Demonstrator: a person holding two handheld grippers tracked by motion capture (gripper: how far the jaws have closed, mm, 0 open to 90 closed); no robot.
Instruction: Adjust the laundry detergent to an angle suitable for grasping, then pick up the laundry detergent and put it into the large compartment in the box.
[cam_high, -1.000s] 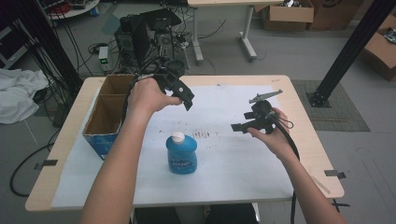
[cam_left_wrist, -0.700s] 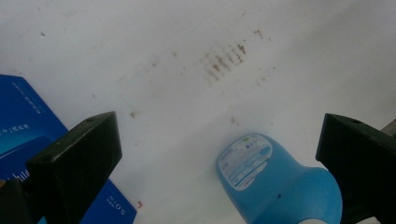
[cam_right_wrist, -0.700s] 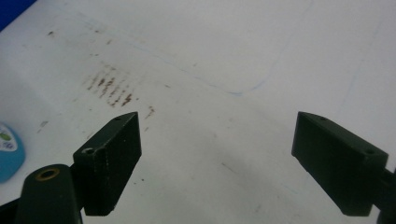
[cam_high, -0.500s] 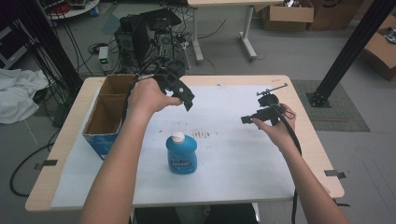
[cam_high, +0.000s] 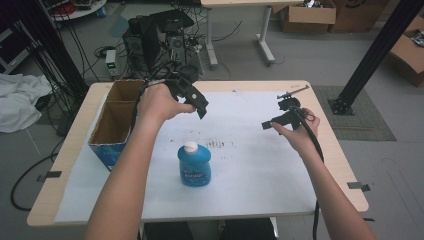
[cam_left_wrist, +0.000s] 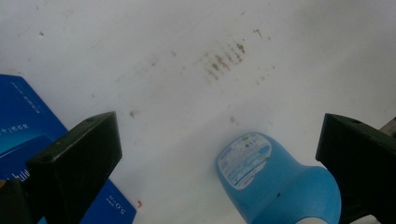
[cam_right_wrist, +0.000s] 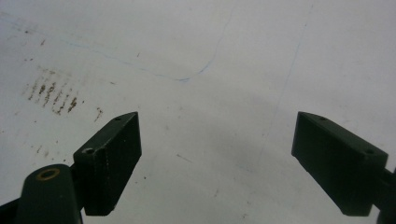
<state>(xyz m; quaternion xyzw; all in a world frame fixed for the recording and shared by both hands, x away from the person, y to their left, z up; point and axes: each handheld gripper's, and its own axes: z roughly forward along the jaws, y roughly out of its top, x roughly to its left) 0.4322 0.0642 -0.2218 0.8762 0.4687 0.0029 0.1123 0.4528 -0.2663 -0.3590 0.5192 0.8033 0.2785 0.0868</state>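
Observation:
A blue bottle (cam_high: 194, 165) with a white cap stands upright on the white sheet near the table's middle. The left gripper view looks down on this blue bottle (cam_left_wrist: 275, 179) between its wide-apart jaws. My left gripper (cam_high: 200, 103) hovers open above the sheet, up and a little left of the bottle. At the right of the table my right gripper (cam_high: 267, 124) is held open over bare paper, with nothing between its jaws. The gripper (cam_right_wrist: 215, 158) looks down on stained white paper.
An open cardboard box (cam_high: 116, 120) with a blue side stands at the table's left edge; its blue side (cam_left_wrist: 28, 135) shows at the left. Brown smudges (cam_high: 217, 145) mark the white sheet (cam_high: 240, 175). Beyond the table are cables, equipment and a black pole (cam_high: 372, 55).
My right gripper has drifted a little right and toward the far edge, and tilted lower. The left gripper and the bottle have stayed put.

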